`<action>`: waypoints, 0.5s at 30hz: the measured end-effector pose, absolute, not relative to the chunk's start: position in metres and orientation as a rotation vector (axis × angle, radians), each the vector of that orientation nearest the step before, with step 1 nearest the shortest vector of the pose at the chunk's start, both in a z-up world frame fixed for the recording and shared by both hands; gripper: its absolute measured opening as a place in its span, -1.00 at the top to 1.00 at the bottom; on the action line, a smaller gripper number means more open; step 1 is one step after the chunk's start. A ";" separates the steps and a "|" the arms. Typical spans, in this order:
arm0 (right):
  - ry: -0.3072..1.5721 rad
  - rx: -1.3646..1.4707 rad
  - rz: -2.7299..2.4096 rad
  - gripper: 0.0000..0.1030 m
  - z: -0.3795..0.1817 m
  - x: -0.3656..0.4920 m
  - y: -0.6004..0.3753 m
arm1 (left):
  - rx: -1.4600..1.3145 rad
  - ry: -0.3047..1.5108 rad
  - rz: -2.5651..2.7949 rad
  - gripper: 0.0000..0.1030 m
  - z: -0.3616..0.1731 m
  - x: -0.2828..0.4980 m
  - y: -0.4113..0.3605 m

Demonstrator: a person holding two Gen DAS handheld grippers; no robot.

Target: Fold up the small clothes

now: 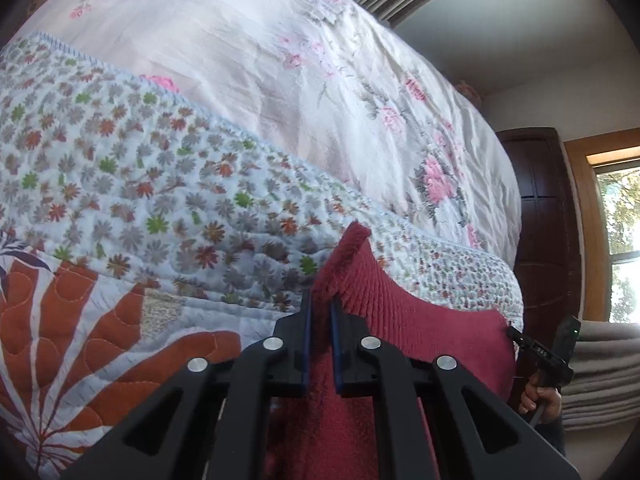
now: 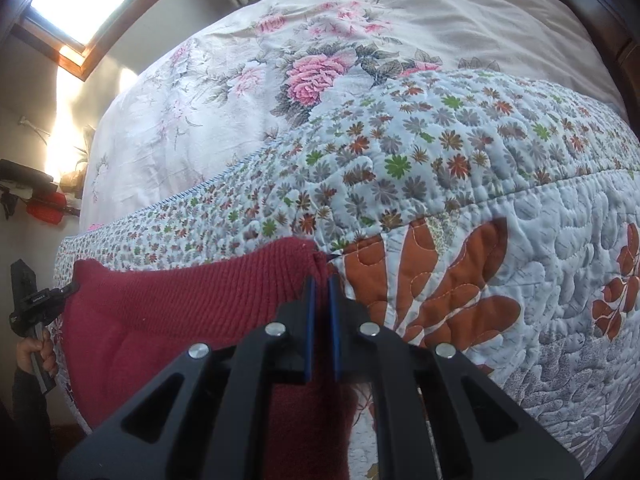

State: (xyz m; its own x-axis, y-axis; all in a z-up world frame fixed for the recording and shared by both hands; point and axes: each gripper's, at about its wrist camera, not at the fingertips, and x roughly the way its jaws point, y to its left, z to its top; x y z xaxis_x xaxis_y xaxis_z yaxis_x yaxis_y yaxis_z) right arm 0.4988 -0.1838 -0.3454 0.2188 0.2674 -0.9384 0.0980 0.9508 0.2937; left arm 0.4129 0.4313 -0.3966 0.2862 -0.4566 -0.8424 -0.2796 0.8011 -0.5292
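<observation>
While your left gripper [image 1: 321, 300] faces the bed in the left wrist view, its blue-lined fingers [image 1: 306, 336] stand nearly together with a fold of the red knit garment [image 1: 420, 328] pinched between them. One corner of that garment rises above the fingertips; the rest sags to the right, over the floral quilt [image 1: 160, 200]. The quilt lies on a pale bedspread with pink roses [image 1: 320, 80]. At the far right edge your other hand [image 1: 540, 398] grips the handle of the right gripper, which meets the garment's far end. A dark wooden cabinet [image 1: 548, 216] and a window [image 1: 624, 240] stand behind it.

Turning to the right wrist view, your right gripper [image 2: 322, 286] has its fingers [image 2: 309, 332] drawn close on the opposite corner of the red knit garment [image 2: 180, 312]. The cloth hangs slack between both tools, just above the floral quilt [image 2: 440, 152], and part of it drops below the jaws. At the left edge your hand [image 2: 36, 354] holds the left gripper at the garment's other corner. A bright window [image 2: 80, 0] sits top left.
</observation>
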 end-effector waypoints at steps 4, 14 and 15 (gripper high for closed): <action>1.371 0.340 0.150 0.74 -0.348 0.492 -0.184 | -0.723 1.306 -0.122 0.73 -0.393 0.406 0.438; 1.219 0.330 0.291 0.39 -0.302 0.456 -0.152 | -0.515 1.118 -0.340 0.53 -0.315 0.360 0.356; 1.239 0.321 0.301 0.39 -0.313 0.455 -0.145 | -0.467 1.149 -0.321 0.53 -0.327 0.358 0.348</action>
State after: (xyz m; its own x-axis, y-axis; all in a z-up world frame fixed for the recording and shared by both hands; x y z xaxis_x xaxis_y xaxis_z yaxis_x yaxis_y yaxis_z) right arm 0.4546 -0.1447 -0.3129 0.2976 0.3928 -0.8702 -0.0495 0.9166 0.3968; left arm 0.3576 0.3478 -0.3274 0.3802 -0.4736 -0.7944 0.0067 0.8603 -0.5097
